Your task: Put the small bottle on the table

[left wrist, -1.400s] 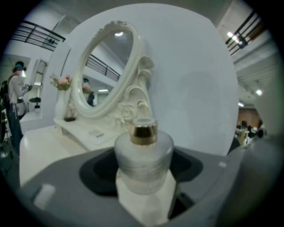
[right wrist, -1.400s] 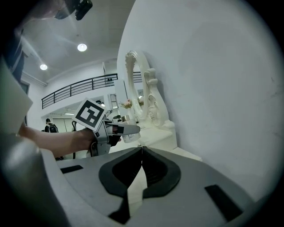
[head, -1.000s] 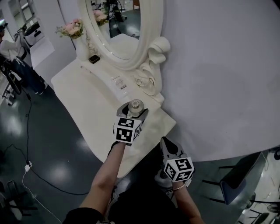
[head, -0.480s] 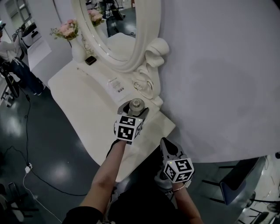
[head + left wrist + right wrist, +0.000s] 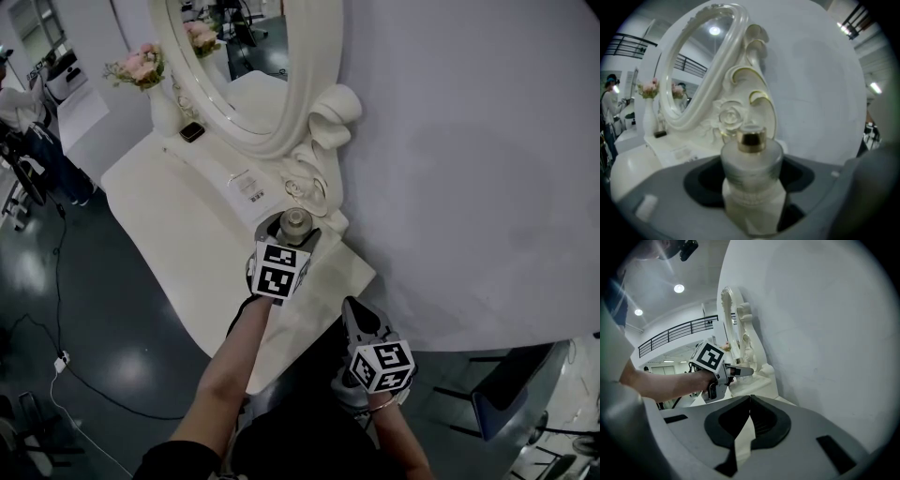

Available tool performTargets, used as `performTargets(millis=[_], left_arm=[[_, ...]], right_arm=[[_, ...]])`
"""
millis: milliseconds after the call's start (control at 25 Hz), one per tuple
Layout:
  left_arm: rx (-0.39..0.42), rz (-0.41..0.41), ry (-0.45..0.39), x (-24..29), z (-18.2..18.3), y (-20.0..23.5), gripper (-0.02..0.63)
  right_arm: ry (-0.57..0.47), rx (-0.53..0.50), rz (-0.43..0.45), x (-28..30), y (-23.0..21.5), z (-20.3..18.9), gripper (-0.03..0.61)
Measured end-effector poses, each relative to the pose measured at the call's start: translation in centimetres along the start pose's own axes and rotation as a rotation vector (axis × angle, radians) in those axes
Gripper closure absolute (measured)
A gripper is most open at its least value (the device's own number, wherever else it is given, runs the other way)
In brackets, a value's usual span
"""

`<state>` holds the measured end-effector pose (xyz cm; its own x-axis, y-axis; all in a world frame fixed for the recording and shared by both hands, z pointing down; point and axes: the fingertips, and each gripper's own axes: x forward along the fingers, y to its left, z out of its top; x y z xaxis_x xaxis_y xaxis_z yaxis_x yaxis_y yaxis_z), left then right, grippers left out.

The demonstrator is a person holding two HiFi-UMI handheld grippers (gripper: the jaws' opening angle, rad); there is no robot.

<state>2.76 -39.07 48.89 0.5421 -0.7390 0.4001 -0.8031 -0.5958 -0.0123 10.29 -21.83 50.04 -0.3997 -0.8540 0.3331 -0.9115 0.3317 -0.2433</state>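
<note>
While the left tool (image 5: pixel 292 231) clamps the small bottle (image 5: pixel 295 220) over the counter's (image 5: pixel 178 211) right end, placing looks unfinished; the right tool (image 5: pixel 360 317) is closed, empty.

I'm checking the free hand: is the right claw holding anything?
No, the right claw is shut, its jaws meeting with nothing between them.

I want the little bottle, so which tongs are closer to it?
Left. The left tongs are shut on the small bottle, holding it over the table. The right tongs are shut and empty, low by the person's body, apart from it.
</note>
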Motion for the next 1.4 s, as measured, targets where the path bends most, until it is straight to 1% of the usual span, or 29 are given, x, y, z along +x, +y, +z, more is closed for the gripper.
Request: performTargets(millis=[160,520,720,960,1000,1080,1160,1400], left_arm=[[0.028,0.013,0.001,0.1,0.0,-0.1,0.276],[0.034,0.026,-0.014,0.1,0.0,0.0,0.273],[0.017,0.037,-0.041,-0.8,0.5,0.1,0.272],[-0.035,0.033,-0.07,-3.6,0.7,-0.3,0.279],[-0.051,0.036,-0.078,-4.3,0.6,-0.2,0.287],[-0.09,0.044,-0.093,-5.6,0.5,0.2,0.33],[-0.121,0.051,-0.104,-6.8,0.2,0.4,0.359],[-0.166,0.062,-0.121,-10.5,-1.0,0.3,0.423]], right_arm=[[0.002,0.001,0.001,0.0,0.0,0.0,0.574],[-0.003,-0.003,0.02,0.0,0.9,0.0,0.574],[-0.01,-0.006,0.022,-0.3,1.4,0.0,0.574],[-0.023,-0.015,0.02,-1.2,2.2,0.3,0.574],[-0.027,-0.017,0.019,-1.3,2.3,0.3,0.574],[-0.036,-0.022,0.019,-1.5,2.6,0.6,0.574],[-0.045,-0.029,0.02,-1.8,2.8,0.8,0.574],[-0.069,-0.049,0.024,-2.6,3.8,1.3,0.574]])
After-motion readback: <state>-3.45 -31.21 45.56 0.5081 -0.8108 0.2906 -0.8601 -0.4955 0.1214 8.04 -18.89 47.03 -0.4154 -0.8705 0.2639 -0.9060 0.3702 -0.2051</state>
